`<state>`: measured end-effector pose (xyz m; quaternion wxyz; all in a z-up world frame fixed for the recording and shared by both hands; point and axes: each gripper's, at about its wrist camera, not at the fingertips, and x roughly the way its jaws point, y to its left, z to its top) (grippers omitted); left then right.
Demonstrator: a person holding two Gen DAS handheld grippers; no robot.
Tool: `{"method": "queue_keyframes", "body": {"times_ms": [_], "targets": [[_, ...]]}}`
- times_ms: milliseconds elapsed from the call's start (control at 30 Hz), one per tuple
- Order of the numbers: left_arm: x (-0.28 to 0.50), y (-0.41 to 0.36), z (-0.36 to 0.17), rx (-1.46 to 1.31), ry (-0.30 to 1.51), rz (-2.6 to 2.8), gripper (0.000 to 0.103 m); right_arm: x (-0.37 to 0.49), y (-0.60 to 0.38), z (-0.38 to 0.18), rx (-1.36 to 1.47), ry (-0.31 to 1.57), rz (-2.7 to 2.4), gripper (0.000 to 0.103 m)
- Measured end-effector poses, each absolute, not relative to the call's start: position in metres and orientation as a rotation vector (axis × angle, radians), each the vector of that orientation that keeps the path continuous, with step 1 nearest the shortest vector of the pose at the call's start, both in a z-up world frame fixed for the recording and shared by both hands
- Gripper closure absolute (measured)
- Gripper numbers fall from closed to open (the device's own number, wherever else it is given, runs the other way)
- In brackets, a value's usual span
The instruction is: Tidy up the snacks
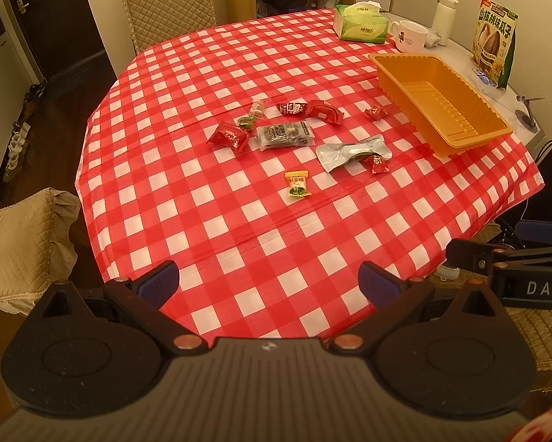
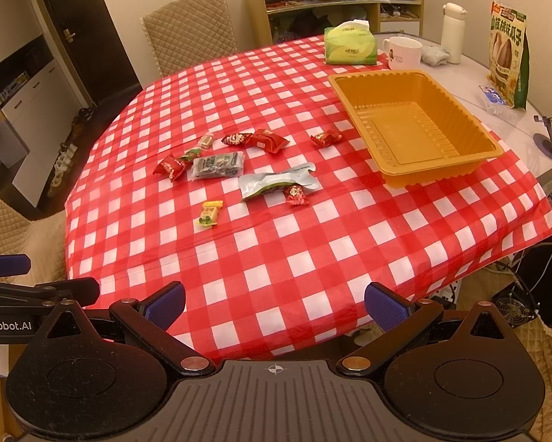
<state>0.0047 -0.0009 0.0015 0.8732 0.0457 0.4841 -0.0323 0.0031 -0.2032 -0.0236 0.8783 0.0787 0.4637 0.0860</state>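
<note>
I had both grippers hanging back at the near edge of the tabletop [image 2: 276, 258], the left gripper [image 1: 268, 280] and the right gripper [image 2: 274, 304] each with its fingers spread wide and nothing between them. The snacks lay scattered on the checked cloth well ahead of both, toward the far middle: a yellow candy [image 2: 210, 213] nearest me, a silver pouch [image 2: 277, 181] just beyond it with a small red candy [image 2: 297, 196] touching its near edge, then a dark packet [image 2: 218, 165], red packets [image 2: 266, 140] and another red candy [image 2: 326, 137] farther off. The orange tray [image 2: 415, 125] sat empty at the far right, well apart from the pile. What the coming move seemed to turn on was the silver pouch's long axis, which ran roughly left to right across my line of approach, so fingers coming straight in would close across its narrow width. From the right wrist the tray lay ahead and to the right, and the pouch sat close to the centre line (I judged the right gripper the better placed for carrying to the tray). The left wrist view showed the right gripper's arm at its right edge, while the right wrist view showed the tray's ribbed floor more fully.
</note>
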Motion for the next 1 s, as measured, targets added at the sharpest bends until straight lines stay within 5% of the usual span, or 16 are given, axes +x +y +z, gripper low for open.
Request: {"method": "queue_keyframes", "body": {"times_ms": [1000], "targets": [[0.013, -0.007, 0.002, 0.098, 1.015, -0.068, 0.0, 0.004, -0.206, -0.025, 0.168, 0.965, 0.18, 0.0]]}}
